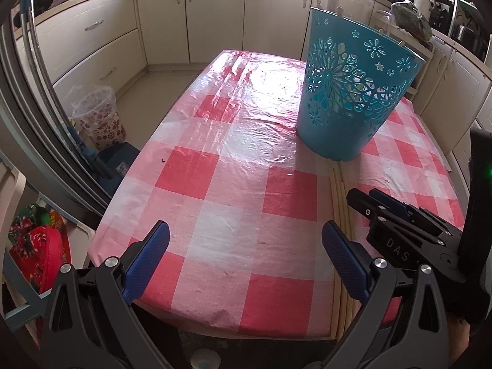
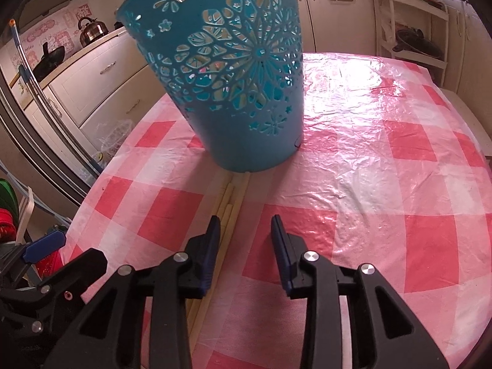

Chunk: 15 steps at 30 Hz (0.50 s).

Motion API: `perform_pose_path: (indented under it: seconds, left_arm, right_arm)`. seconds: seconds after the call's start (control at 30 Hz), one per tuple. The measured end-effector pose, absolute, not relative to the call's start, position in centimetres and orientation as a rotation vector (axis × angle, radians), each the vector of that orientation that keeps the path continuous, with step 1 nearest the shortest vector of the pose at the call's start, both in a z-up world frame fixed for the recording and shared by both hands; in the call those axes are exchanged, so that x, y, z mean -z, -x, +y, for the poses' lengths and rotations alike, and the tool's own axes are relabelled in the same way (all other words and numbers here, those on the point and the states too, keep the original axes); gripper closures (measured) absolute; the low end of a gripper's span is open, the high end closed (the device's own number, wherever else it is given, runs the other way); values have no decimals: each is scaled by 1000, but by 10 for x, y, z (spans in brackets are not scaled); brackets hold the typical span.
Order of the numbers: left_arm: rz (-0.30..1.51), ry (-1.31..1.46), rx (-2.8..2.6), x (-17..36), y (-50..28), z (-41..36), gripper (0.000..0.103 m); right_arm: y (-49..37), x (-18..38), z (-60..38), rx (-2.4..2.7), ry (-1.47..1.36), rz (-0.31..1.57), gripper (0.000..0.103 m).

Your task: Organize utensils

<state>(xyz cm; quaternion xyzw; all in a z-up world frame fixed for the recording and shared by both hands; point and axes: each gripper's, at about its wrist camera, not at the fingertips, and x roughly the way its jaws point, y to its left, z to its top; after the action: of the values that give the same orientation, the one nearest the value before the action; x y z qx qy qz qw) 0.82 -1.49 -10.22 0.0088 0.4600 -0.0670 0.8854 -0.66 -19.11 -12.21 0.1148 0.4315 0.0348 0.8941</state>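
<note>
Closest to me, my right gripper (image 2: 246,236) has its jaws partly apart with nothing between them, and the bundle of long pale wooden chopsticks (image 2: 229,203) lies on the cloth just off its left finger, partly hidden under it. Their long axis runs almost straight away from me, from the near table edge up to the foot of the teal plastic holder with flower cut-outs (image 2: 233,70), which they touch or nearly touch; more sticks stand inside it. I judge the right hand the nearer one: a small shift left would bring the sticks between its pads. My left gripper (image 1: 246,253) is wide open and empty, with the same sticks (image 1: 338,196) beside its right finger. The pink-and-white checked plastic tablecloth (image 2: 384,184) is bare to the right and beyond, so there is room to lift and swing toward the holder.
</note>
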Motion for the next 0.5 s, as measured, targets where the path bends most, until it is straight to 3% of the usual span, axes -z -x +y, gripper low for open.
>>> perform_pose_path:
  seconds: [0.13, 0.33, 0.5]
  left_arm:
    - [955, -24, 144, 102, -8, -16, 8]
    - [960, -34, 171, 104, -13, -21, 8]
    - [966, -73, 222, 110, -26, -45, 8]
  right_arm:
    - [6, 124, -180, -52, -138, 887, 71]
    - [6, 126, -182, -83, -22, 896, 89]
    - [9, 124, -202, -107, -9, 932, 91]
